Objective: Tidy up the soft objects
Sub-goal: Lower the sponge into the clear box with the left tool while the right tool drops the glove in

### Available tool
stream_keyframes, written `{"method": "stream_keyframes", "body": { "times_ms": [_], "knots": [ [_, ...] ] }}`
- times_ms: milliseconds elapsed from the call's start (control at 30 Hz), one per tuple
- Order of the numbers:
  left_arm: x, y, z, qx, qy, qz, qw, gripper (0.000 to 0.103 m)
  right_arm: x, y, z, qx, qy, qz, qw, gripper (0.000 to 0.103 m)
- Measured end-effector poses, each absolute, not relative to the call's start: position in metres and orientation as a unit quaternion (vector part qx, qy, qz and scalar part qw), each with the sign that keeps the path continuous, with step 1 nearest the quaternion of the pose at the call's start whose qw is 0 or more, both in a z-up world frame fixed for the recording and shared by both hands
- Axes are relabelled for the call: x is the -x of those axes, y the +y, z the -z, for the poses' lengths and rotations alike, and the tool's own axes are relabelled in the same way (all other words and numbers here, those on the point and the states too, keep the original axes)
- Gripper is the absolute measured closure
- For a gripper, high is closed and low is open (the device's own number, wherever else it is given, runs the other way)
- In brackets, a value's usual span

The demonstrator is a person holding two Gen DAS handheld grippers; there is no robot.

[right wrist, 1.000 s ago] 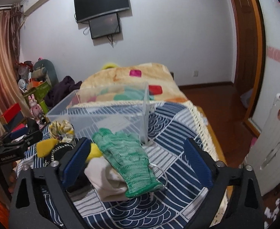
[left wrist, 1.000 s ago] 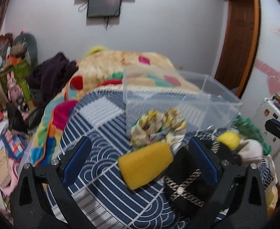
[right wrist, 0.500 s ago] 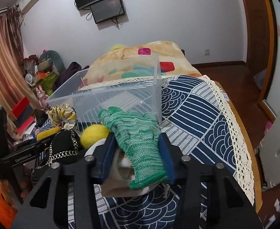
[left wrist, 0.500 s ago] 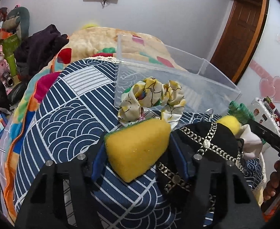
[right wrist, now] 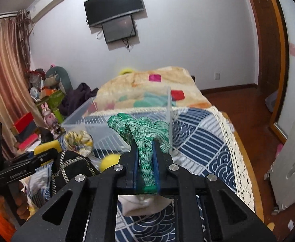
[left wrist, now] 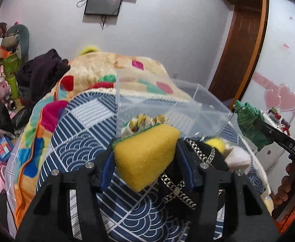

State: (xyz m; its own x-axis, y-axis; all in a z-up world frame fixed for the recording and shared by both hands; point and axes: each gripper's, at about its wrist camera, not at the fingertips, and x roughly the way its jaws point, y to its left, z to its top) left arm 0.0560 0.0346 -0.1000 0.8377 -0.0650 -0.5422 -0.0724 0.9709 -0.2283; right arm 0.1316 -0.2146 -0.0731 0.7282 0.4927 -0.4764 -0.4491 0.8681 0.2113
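My left gripper (left wrist: 145,157) is shut on a yellow sponge (left wrist: 145,153) with a green backing and holds it raised above the bed. My right gripper (right wrist: 145,157) is shut on a green knitted glove (right wrist: 143,133) and holds it lifted, just in front of the clear plastic box (right wrist: 99,123). The glove also shows in the left wrist view (left wrist: 250,121), right of the box (left wrist: 187,109). A patterned scrunchie (right wrist: 78,141), a black chain-trimmed hat (left wrist: 189,171), a yellow ball (right wrist: 109,161) and a white cloth (right wrist: 145,203) lie on the blue patterned cover (right wrist: 197,145).
A fleece blanket (left wrist: 111,70) lies behind the box. Clutter and toys (left wrist: 4,76) stand at the left of the bed. A wooden door (left wrist: 238,50) and a white cabinet (right wrist: 292,161) are on the right.
Both grippers went from open to shut, the left on the sponge and the right on the glove. Both have lifted their objects off the bed.
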Motion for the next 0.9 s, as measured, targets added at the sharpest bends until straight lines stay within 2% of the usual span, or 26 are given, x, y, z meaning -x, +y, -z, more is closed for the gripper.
{"method": "stream_keyframes", "body": {
  "times_ms": [433,900],
  "knots": [
    [-0.084,0.034,0.044,0.102,0.231,0.013,0.967,0.047,-0.138,-0.195,0.03,-0.022,0.2,-0.249,0.947,0.092],
    [-0.162,0.037,0.046,0.073,0.276,0.014,0.958,0.047,-0.192,-0.163,0.032,0.001,0.232,-0.252,0.939,0.092]
  ]
}}
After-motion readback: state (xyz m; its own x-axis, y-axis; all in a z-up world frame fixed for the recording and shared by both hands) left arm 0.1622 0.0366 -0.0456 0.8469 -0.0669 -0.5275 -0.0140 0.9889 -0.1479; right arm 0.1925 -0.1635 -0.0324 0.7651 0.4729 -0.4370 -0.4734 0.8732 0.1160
